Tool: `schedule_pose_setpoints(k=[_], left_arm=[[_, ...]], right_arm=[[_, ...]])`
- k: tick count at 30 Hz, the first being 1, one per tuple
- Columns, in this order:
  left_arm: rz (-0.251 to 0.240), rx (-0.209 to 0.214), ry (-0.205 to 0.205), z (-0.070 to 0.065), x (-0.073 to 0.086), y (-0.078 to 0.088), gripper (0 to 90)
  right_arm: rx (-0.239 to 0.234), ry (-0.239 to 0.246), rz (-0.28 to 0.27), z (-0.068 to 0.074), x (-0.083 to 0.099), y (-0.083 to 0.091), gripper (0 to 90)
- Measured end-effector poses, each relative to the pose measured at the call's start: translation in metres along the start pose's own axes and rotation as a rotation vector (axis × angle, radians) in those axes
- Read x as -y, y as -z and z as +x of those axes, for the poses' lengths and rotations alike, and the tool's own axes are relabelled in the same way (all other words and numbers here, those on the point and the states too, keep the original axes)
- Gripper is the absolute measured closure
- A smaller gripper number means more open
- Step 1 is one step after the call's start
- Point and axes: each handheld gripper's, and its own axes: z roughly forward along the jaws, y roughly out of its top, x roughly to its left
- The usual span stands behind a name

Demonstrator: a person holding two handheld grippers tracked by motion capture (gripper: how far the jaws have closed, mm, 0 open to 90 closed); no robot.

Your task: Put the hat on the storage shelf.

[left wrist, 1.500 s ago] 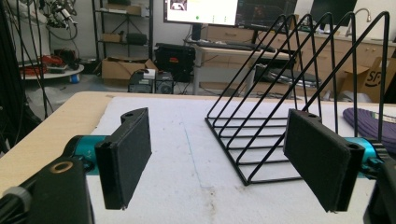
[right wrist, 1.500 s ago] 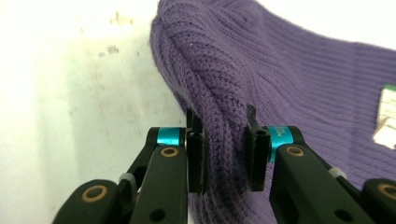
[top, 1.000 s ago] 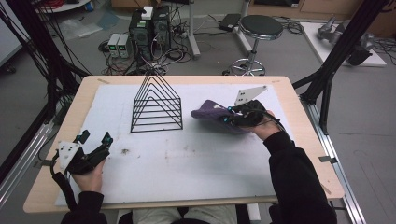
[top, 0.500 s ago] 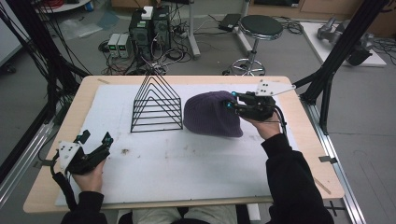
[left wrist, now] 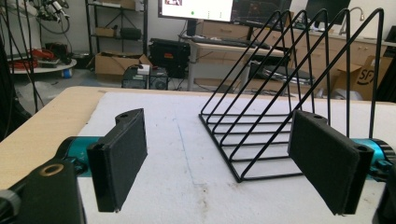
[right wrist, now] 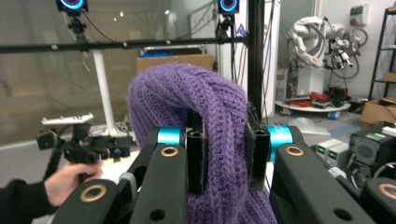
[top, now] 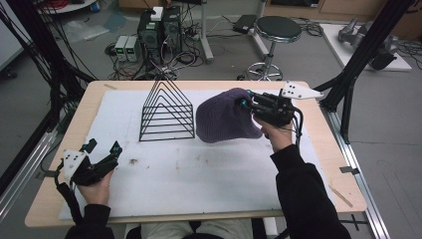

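My right hand-held gripper is clamped on a fold of the purple knit hat, and in the right gripper view the wool is squeezed tight between both pads. The pick-up looks done to me: the hat hangs off the jaws just right of the black wire rack, its lower edge down near the white mat on the desk; whether it still brushes the mat I cannot tell. What is left, as I judge it, is to carry it over the rack and drape it there, then let go. My left hand-held gripper rests by the near left corner of the mat, jaws wide apart with nothing between them, facing the rack; they have just been opening a little further. Compared with a second ago, the hat is no longer a flat heap on the mat but lifted into a rounded dome, and my right hand sits higher.
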Motion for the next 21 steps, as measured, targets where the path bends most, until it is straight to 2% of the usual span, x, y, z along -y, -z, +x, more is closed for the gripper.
schedule_pose_setpoints(k=[5, 17, 21], left_arm=[[-0.006, 0.013, -0.004, -0.002, -0.001, 0.0, 20.1], [-0.022, 0.061, -0.01, -0.009, -0.008, 0.0, 20.1], [-0.016, 0.077, -0.025, -0.012, -0.01, -0.001, 20.1]], right_arm=[[-0.03, -0.023, -0.058, 0.006, -0.009, -0.005, 76.0], [-0.077, -0.032, -0.056, 0.023, -0.025, -0.034, 76.0], [-0.102, -0.026, -0.057, 0.031, -0.03, -0.045, 76.0]])
